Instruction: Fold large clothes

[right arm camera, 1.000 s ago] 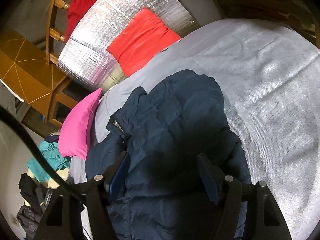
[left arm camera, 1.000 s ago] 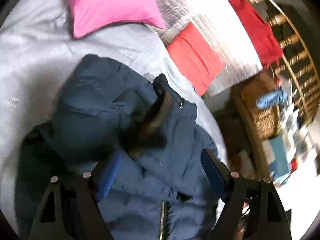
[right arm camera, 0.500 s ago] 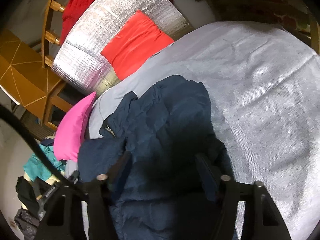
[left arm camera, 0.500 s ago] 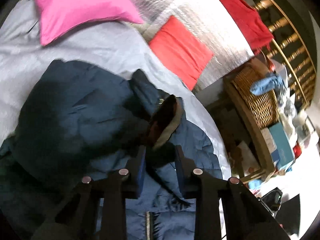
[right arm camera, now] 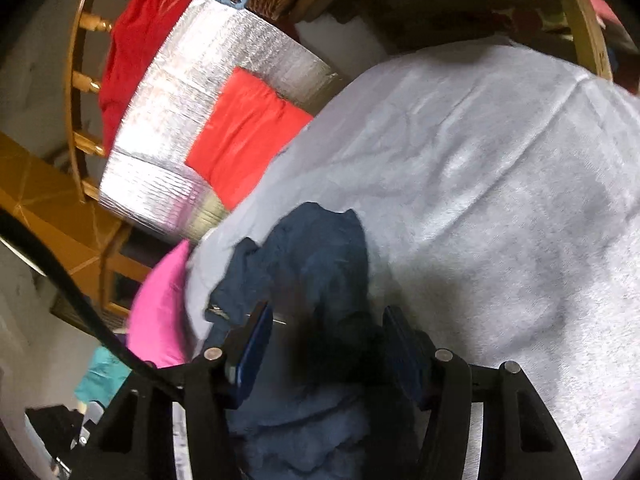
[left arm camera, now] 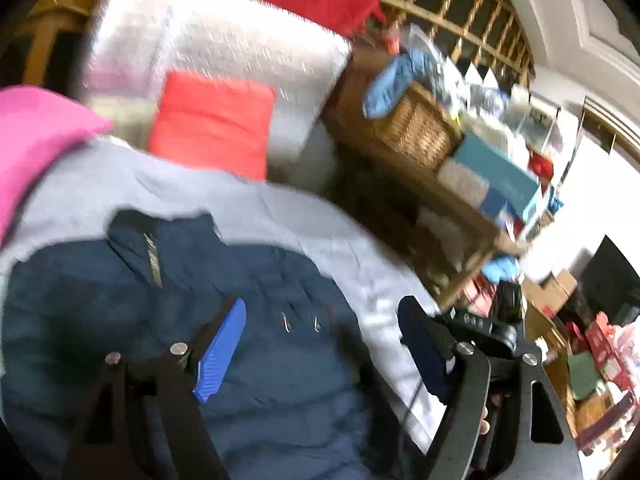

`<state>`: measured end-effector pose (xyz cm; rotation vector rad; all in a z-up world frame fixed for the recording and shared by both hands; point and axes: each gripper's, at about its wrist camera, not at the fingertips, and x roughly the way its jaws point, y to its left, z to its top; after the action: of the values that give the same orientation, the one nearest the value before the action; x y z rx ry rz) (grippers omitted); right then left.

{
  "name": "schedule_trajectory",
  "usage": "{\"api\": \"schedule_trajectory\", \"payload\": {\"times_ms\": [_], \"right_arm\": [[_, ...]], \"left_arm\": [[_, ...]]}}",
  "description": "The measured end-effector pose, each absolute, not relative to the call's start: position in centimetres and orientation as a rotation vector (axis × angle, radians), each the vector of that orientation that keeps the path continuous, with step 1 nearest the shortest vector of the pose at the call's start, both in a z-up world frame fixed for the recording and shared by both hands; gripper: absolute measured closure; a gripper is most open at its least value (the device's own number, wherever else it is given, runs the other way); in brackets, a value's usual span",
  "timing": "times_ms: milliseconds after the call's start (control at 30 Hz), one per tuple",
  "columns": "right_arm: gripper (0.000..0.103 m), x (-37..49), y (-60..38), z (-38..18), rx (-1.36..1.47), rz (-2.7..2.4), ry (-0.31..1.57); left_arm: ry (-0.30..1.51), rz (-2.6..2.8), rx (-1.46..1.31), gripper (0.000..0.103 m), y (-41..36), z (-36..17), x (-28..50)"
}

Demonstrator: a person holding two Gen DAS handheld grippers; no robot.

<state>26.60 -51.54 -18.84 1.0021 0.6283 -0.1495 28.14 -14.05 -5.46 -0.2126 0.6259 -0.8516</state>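
Observation:
A navy puffer jacket lies bunched on the pale grey bed cover. In the left wrist view my left gripper is open, its blue pads spread wide just above the jacket near its zip and snaps. In the right wrist view the jacket lies heaped in front of and under my right gripper, which is open with jacket fabric lying between its spread fingers. The bed cover stretches bare to the right.
A pink pillow and a red pillow lie against a silver foil sheet at the headboard. A wicker basket and boxes stand on a wooden shelf beside the bed. The pink pillow lies left of the jacket.
My left gripper was shut on the jacket collar half a second ago and has opened and swung right. My right gripper has drawn back toward the near end, still open.

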Motion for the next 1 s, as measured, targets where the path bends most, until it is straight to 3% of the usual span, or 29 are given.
{"api": "schedule_trajectory", "payload": {"times_ms": [167, 367, 533, 600, 733, 867, 1000], "right_arm": [[0.042, 27.7, -50.2, -18.9, 1.008, -0.072, 0.648], [0.042, 30.4, -47.9, -20.4, 0.975, -0.033, 0.725], [0.042, 33.1, -46.1, -22.4, 0.885, -0.066, 0.818], [0.064, 33.5, -45.0, -22.8, 0.864, -0.047, 0.835], [0.088, 33.5, -42.6, -21.2, 0.75, -0.05, 0.822], [0.091, 31.4, -42.1, -16.8, 0.62, -0.105, 0.62], [0.095, 32.0, -43.3, -17.6, 0.558, -0.228, 0.621]], "left_arm": [[0.642, -0.577, -0.282, 0.02, -6.9, -6.5, 31.6], [0.868, -0.147, -0.323, 0.021, 1.8, -13.2, 36.9], [0.966, -0.021, -0.281, 0.021, 4.7, -16.5, 38.6], [1.012, -0.02, -0.257, 0.021, 5.0, -17.7, 39.1], [1.051, -0.022, -0.239, 0.022, 4.8, -18.6, 39.4], [1.019, -0.057, -0.225, 0.022, 3.9, -17.5, 38.7], [1.03, -0.059, -0.144, 0.022, 2.1, -17.5, 38.4]]}}
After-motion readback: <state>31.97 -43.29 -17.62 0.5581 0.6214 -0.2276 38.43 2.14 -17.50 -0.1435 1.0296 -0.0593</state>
